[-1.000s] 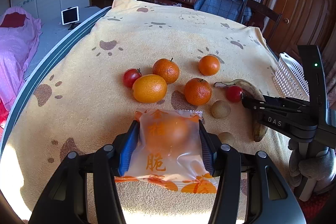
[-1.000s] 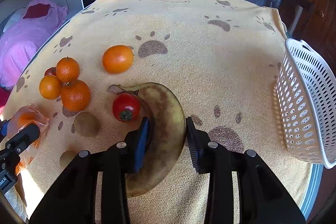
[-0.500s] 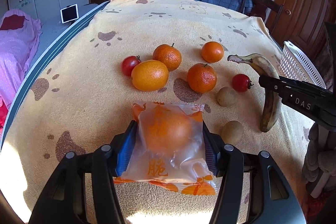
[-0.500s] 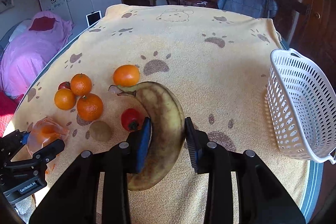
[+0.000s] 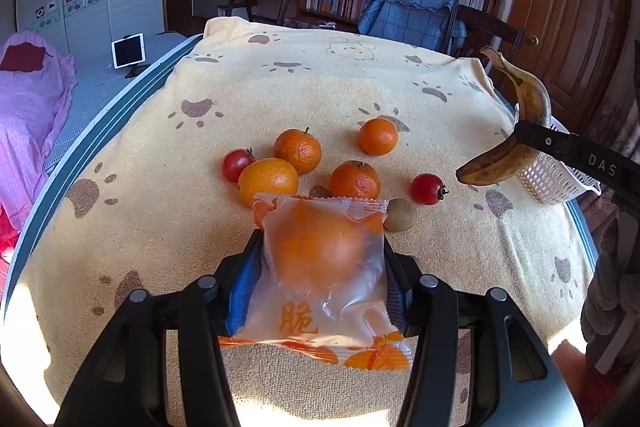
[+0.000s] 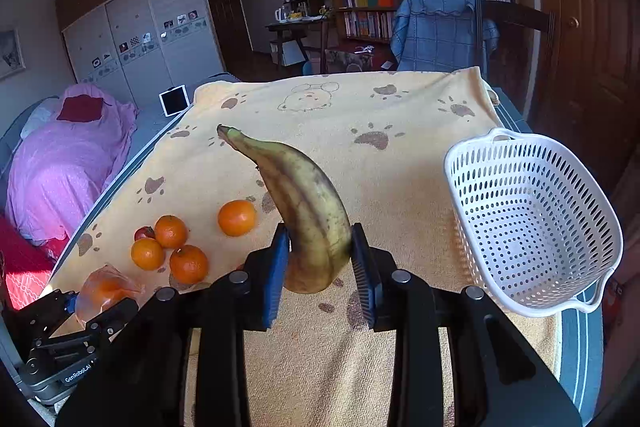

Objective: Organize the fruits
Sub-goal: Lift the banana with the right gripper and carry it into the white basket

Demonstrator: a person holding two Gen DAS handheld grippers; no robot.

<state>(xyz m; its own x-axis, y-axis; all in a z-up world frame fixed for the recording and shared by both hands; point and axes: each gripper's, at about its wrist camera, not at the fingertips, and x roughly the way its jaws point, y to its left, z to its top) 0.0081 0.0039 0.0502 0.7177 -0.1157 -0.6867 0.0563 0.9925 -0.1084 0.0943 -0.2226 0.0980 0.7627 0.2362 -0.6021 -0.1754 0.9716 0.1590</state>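
My left gripper (image 5: 318, 263) is shut on a bagged orange (image 5: 320, 259) in clear plastic wrap, held low over the yellow cloth. My right gripper (image 6: 320, 263) is shut on a spotted banana (image 6: 308, 207) and holds it up in the air; the banana also shows in the left wrist view (image 5: 516, 131). The white basket (image 6: 532, 223) stands to the right of the banana. Several oranges (image 5: 298, 151) and two tomatoes (image 5: 428, 189) lie loose on the cloth beyond the bagged orange, with a brown kiwi (image 5: 400, 215) beside it.
The table has a yellow paw-print cloth (image 6: 360, 131) and a blue-grey edge (image 5: 100, 135). A blue-draped chair (image 6: 440, 27) stands at the far end, a pink bed (image 6: 64, 163) to the left, bookshelves behind.
My right gripper has lifted the banana off the cloth and carried it up and toward the basket. My left gripper has risen slightly with the bagged orange.
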